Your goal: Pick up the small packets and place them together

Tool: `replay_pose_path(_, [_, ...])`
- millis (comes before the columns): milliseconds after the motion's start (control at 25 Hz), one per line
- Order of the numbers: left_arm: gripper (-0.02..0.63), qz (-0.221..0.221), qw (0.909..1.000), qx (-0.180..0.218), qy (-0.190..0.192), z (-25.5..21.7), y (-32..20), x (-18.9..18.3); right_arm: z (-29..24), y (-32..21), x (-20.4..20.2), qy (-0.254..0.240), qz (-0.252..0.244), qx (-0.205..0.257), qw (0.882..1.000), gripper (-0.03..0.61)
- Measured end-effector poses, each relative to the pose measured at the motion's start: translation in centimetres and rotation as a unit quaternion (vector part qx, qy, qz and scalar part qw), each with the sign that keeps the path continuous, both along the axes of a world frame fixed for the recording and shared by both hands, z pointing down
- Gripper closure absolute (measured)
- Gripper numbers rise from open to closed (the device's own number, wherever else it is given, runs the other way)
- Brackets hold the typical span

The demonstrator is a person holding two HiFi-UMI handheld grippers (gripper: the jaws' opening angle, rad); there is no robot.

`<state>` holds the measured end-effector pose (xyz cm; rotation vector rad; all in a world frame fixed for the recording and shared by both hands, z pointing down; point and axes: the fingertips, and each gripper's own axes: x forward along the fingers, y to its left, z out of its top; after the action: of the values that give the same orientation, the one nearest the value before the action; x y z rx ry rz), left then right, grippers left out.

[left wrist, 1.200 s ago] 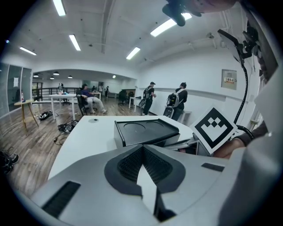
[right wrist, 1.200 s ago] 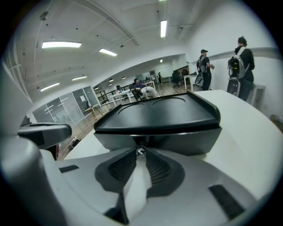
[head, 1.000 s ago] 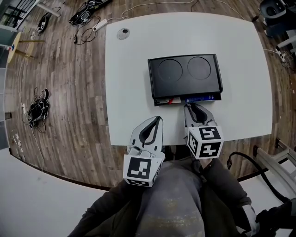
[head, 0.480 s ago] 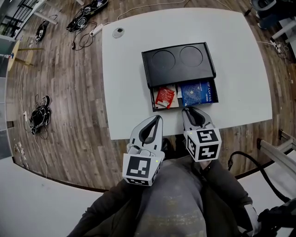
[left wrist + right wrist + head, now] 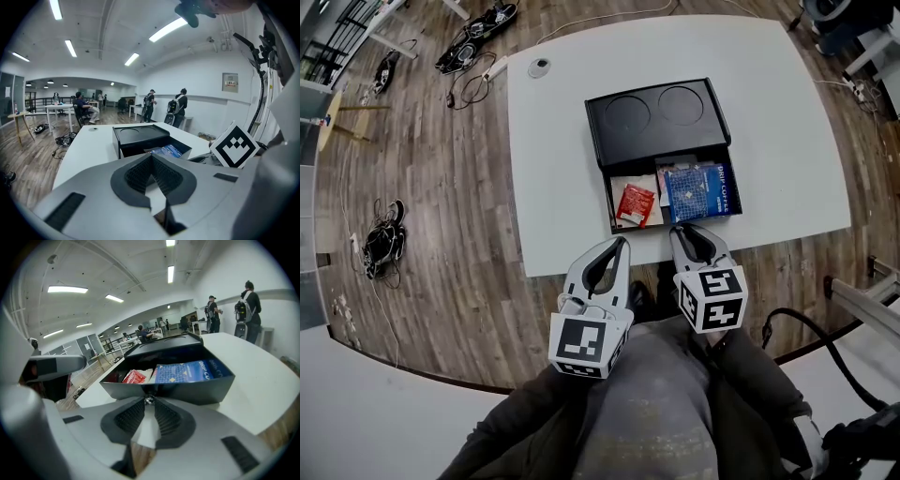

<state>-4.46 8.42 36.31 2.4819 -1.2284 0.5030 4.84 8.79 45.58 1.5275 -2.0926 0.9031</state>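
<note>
A black box [image 5: 656, 117] stands on the white table [image 5: 553, 169], its drawer [image 5: 614, 202] slid out toward me. In the drawer lie a red packet [image 5: 635, 203], a blue packet [image 5: 701, 190] and a pale packet [image 5: 636, 181]. My right gripper [image 5: 678, 229] is at the drawer's front wall [image 5: 187, 390], shut on a small metal knob [image 5: 149, 400]. The right gripper view shows the red packet [image 5: 134, 376] and the blue packet [image 5: 192, 371] just beyond the wall. My left gripper [image 5: 622, 242] hangs at the table's near edge, left of the drawer, shut and empty. Its own view shows the left gripper [image 5: 151, 157] before the box [image 5: 140, 136].
A small round grey disc [image 5: 540, 66] sits at the table's far left corner. Cables [image 5: 478, 23] and a dark bundle [image 5: 380, 242] lie on the wooden floor to the left. Several people [image 5: 150, 103] are far back in the room. My knees are below the table's near edge.
The drawer has slid out of the black box toward me with the right gripper on its knob, uncovering the packets. Both grippers have drawn back a little toward me.
</note>
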Motion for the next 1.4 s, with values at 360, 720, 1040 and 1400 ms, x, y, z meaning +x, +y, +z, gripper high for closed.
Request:
replay_pose_path(360, [0.623,0.000,1.0000,0.005,0.002,-0.5,0.7,-0.4,0.0,0.1,0.1,-0.002,0.008,0.005,1.000,0.505])
replay_pose_path(720, [0.623,-0.007,1.0000,0.000,0.002,0.2,0.6,-0.6,0.7,0.1,-0.2,-0.014,-0.002,0.003,1.000,0.503])
replay_pose_path(1040, [0.623,-0.013,0.9999,0.004,0.010,0.4,0.5,-0.3,0.1,3.0,0.9,-0.021,-0.020,-0.011,1.000,0.483])
replay_pose_path(1400, [0.623,-0.029,0.9991,0.023,0.020,-1.5,-1.9,-0.7,-6.1,1.3,-1.0,0.022,-0.093,0.059,0.994,0.483])
